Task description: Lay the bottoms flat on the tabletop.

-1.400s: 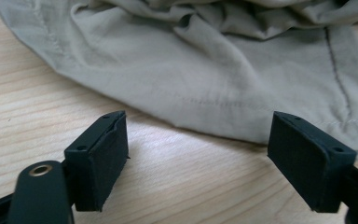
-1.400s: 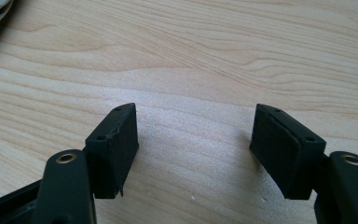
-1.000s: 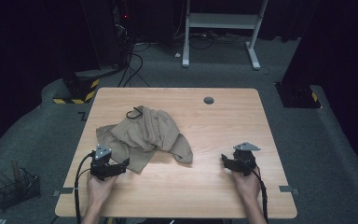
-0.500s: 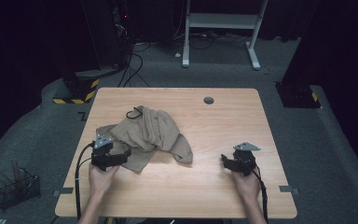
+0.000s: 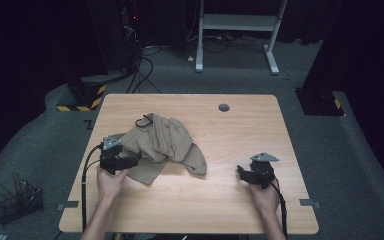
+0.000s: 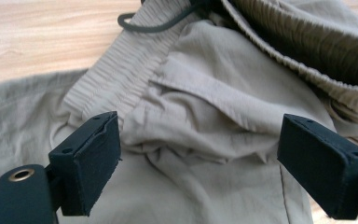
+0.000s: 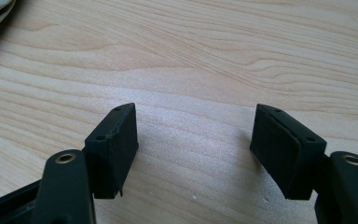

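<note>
Wood tabletop is carrying crumpled shorts near its left edge; left claw is gaping over them, ungrasped, right claw is waiting apart.

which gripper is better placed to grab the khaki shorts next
Left. The left gripper hangs open right over the khaki shorts, cloth between its jaws. The right gripper is open over bare table, apart from the cloth.

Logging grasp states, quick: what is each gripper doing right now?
Left gripper: open, fingers either side of the beige shorts, nothing clamped.
Right gripper: open, holding nothing, over bare table.
</note>
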Available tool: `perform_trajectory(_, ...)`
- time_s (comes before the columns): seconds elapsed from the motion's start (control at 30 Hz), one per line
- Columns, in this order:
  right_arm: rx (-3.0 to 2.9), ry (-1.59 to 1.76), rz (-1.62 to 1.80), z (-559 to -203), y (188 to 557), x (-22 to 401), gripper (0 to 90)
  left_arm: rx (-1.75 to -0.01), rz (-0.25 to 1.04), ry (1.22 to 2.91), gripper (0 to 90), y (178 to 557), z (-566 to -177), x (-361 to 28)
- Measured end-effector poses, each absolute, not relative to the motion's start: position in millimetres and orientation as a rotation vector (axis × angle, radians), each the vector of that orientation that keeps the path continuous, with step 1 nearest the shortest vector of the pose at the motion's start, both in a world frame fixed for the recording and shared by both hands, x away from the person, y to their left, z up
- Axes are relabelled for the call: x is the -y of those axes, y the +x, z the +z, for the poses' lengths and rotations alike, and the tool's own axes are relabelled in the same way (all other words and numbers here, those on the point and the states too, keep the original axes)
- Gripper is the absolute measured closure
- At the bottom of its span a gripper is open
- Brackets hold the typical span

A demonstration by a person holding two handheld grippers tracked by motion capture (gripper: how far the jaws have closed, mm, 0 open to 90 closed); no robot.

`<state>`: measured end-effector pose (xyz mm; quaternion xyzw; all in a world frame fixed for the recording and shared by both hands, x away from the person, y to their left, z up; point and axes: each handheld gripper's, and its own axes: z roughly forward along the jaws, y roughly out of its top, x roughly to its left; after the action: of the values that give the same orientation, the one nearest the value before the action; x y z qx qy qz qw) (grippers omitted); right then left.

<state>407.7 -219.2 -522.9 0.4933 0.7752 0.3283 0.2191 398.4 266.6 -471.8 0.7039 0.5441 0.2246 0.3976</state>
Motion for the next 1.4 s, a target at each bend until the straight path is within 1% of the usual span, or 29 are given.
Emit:
perform_trajectory(0.23,-2.145,1.365,0.909,-522.9,407.7,219.1,31.8,-1.386,0.526,1.787,14.0,416.6,-470.7,-267.3)
perform_trajectory(0.37,-2.145,1.367,0.909,-522.9,407.6,219.1,31.8,-1.399,0.543,1.793,14.4,426.2,-470.3,-264.3)
perform_trajectory(0.5,-2.145,1.366,0.908,-522.9,407.7,219.1,31.8,-1.423,0.519,1.750,15.3,433.7,-472.8,-265.7)
perform_trajectory(0.63,-2.146,1.366,0.908,-522.9,407.6,219.1,31.8,-1.436,0.566,1.801,15.4,440.1,-474.1,-261.4)
perform_trajectory(0.73,-2.145,1.366,0.908,-522.9,407.6,219.1,31.7,-1.438,0.559,1.810,15.4,445.5,-474.6,-258.3)
perform_trajectory(0.87,-2.145,1.366,0.908,-522.9,407.7,219.1,31.8,-1.462,0.538,1.791,15.7,452.1,-481.7,-258.2)
perform_trajectory(1.13,-2.145,1.365,0.908,-522.9,407.6,219.1,31.8,-1.481,0.506,1.816,19.9,459.9,-494.6,-252.6)
perform_trajectory(1.27,-2.145,1.367,0.909,-522.9,407.6,219.0,31.8,-1.491,0.472,1.829,20.1,464.2,-502.6,-249.5)
perform_trajectory(1.4,-2.145,1.368,0.909,-522.9,407.6,219.0,31.7,-1.485,0.483,1.856,20.1,464.9,-506.2,-247.0)
